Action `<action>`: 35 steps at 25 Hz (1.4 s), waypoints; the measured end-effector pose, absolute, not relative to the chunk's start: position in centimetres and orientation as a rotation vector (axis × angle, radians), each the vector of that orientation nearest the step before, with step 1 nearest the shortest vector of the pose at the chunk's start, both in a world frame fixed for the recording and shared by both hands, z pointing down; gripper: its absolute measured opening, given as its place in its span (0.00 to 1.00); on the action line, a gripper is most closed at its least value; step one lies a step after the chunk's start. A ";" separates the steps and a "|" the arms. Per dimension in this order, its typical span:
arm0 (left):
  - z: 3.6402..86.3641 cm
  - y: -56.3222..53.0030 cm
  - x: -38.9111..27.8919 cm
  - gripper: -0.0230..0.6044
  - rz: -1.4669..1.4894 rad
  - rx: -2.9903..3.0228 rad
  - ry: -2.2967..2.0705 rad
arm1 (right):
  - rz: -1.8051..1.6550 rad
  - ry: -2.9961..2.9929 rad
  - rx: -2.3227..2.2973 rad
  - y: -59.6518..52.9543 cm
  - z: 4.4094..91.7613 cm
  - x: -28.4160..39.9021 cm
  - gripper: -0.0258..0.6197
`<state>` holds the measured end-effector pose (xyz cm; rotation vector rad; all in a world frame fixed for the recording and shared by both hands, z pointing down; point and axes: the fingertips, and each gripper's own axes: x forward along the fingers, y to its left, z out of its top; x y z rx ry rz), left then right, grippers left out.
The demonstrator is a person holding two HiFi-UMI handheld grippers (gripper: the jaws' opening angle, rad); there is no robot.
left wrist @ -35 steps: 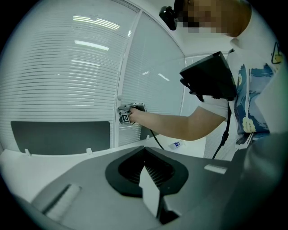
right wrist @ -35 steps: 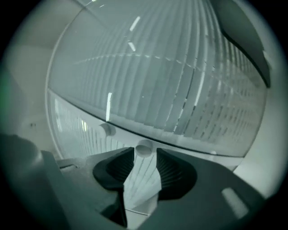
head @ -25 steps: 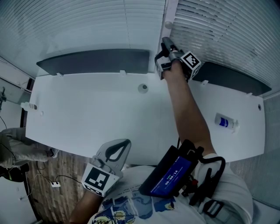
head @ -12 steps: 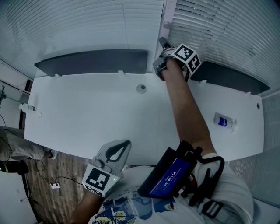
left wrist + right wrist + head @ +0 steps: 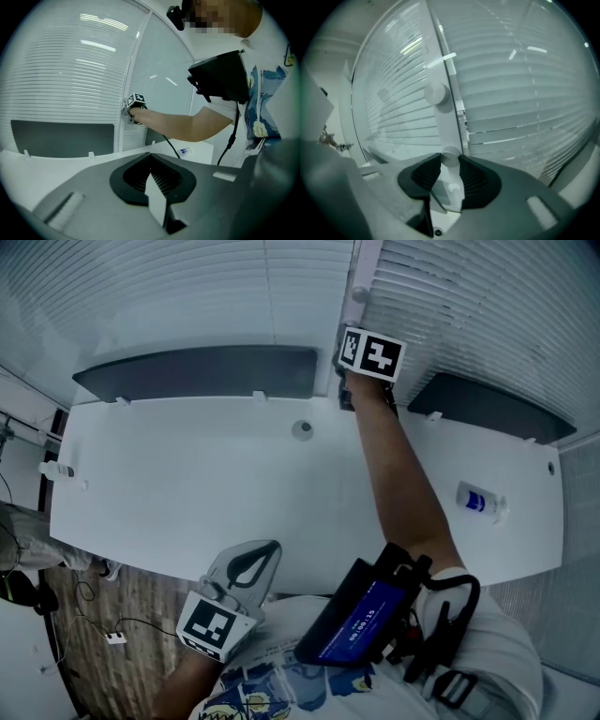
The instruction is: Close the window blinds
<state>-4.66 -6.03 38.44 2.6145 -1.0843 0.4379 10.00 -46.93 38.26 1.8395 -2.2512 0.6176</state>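
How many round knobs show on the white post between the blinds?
2. The upper knob sits higher on the post; the lower knob is gripped by the right gripper, whose jaws have just closed on it. Others may be hidden behind the gripper.

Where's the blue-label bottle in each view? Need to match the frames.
Head view: bottle lies on the white table, right side, right of the forearm.
Left gripper view: small, near centre, just under the forearm.
Right gripper view: not in it.
Shared landmark: the white window post.
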 end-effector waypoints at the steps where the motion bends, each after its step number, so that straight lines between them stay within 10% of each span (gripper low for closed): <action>1: 38.4 -6.1 -4.7 0.04 0.437 2.611 -1.085 | 0.540 -2.207 1.825 -47.0 38.3 9.9 0.23; 16: 38.5 -6.1 -5.0 0.04 0.427 2.628 -1.088 | -0.167 -1.796 1.615 -47.4 38.4 9.1 0.24; 25: 38.1 -6.4 -5.1 0.04 0.439 2.611 -1.084 | 0.324 -2.316 1.823 -46.5 37.2 9.4 0.27; 35: 38.1 -6.3 -4.4 0.04 0.449 2.609 -1.061 | 1.629 -2.669 1.821 -46.1 39.0 11.0 0.27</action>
